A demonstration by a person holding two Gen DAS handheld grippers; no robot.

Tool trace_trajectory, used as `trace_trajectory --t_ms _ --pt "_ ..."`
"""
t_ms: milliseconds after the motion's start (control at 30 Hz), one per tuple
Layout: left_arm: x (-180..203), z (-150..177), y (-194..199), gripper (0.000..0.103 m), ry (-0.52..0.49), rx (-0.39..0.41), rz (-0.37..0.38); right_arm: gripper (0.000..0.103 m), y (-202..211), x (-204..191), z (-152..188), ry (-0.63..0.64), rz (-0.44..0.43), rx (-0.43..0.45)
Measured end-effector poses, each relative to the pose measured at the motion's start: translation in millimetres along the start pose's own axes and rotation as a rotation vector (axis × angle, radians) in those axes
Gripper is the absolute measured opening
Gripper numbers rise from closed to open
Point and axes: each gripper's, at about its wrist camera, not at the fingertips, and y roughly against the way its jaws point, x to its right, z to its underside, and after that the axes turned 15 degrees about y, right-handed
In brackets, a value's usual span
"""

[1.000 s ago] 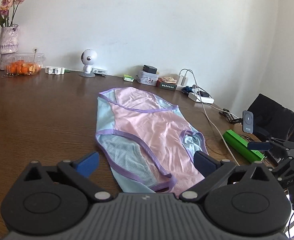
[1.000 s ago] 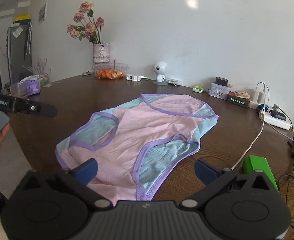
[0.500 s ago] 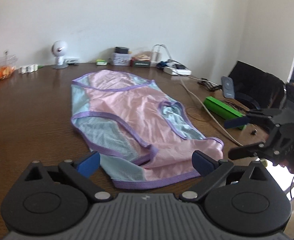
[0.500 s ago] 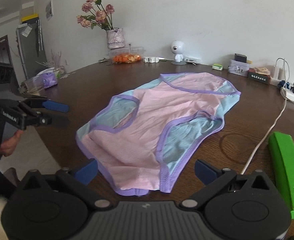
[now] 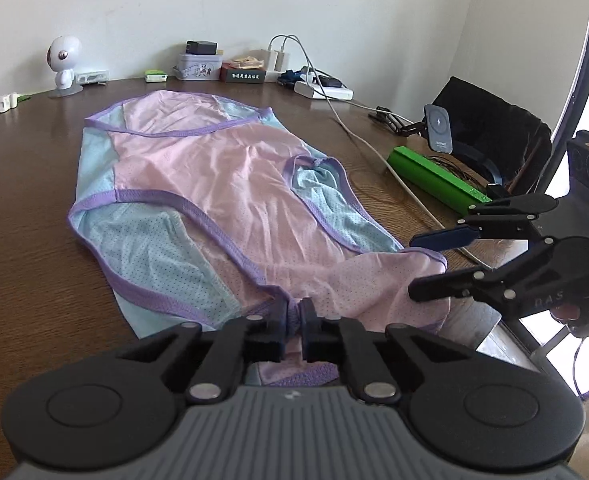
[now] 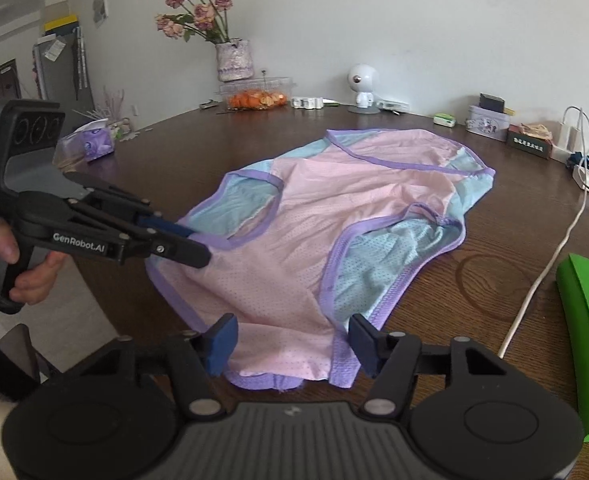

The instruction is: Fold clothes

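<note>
A pink, pale-blue and lilac-trimmed garment lies spread flat on the dark wooden desk, its neckline toward the wall and its hem at the near edge where the person stands. The left hand-held gripper has its jaws pinched together on the purple hem, a small bunch of cloth caught between the blue pads; from the other side I can see the same gripper reaching in over the desk's edge with its tips on the garment's trim, a hand wrapped round its grip. The right hand-held gripper hovers at the hem's other corner with its jaws closing; the pink cloth sits between the two pads, which stand apart and do not yet press on it. In the left camera's view that right gripper shows from the side, one finger above and one below the corner of the fabric. Along the wall stand a small white round-headed camera, a tin, a power strip with a white cable trailing across the desk, and a vase of dried roses beside a clear box of orange pieces. A green box lies just beside the cable, well clear of the garment.
</note>
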Motion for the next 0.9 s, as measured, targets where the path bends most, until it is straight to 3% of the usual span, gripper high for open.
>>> trace_trajectory --t_ms 67,100,167,267,367,400,467,500,533,567,633,700,767,900 --pt "-6 -1 4 0.004 0.048 0.025 0.001 0.027 -4 5 0 -0.017 0.022 -0.020" --pt "-10 -3 9 0.004 0.081 0.041 0.011 0.010 -5 7 0 -0.019 0.025 -0.025" --pt "-16 -7 20 0.004 0.139 0.079 0.022 0.008 -5 7 -3 -0.015 0.025 -0.017" --pt "-21 -11 32 0.004 0.159 0.122 -0.023 0.007 -3 4 -14 0.008 0.010 0.034" --pt "-29 -13 30 0.010 0.181 0.111 -0.066 0.007 -14 1 -26 0.031 0.005 0.051" --pt "-30 -12 28 0.016 0.182 0.114 -0.105 0.009 -21 -1 -27 0.047 0.017 0.036" --pt "-30 -9 29 0.055 0.178 0.141 -0.166 0.022 -33 -5 -28 0.084 0.042 0.004" --pt "-29 -7 35 0.059 0.172 0.166 -0.177 0.042 -33 -7 -27 0.095 0.059 0.001" --pt "-30 -5 42 0.067 0.171 0.191 -0.177 0.053 -29 -6 -26 0.089 0.070 0.018" --pt "-33 -4 47 0.076 0.179 0.205 -0.179 0.056 -22 -1 -24 0.061 0.066 0.039" --pt "-41 -4 48 0.081 0.219 0.199 -0.210 0.063 -8 9 -21 0.000 0.053 0.082" --pt "-51 -5 45 0.075 0.264 0.178 -0.241 0.063 -4 17 -16 -0.038 0.057 0.069" --pt "-55 -5 40 0.039 0.290 0.148 -0.238 0.062 -5 21 -11 -0.054 0.062 0.037" --pt "-53 -4 31 0.015 0.281 0.108 -0.234 0.043 -16 11 -5 -0.034 0.062 -0.014"
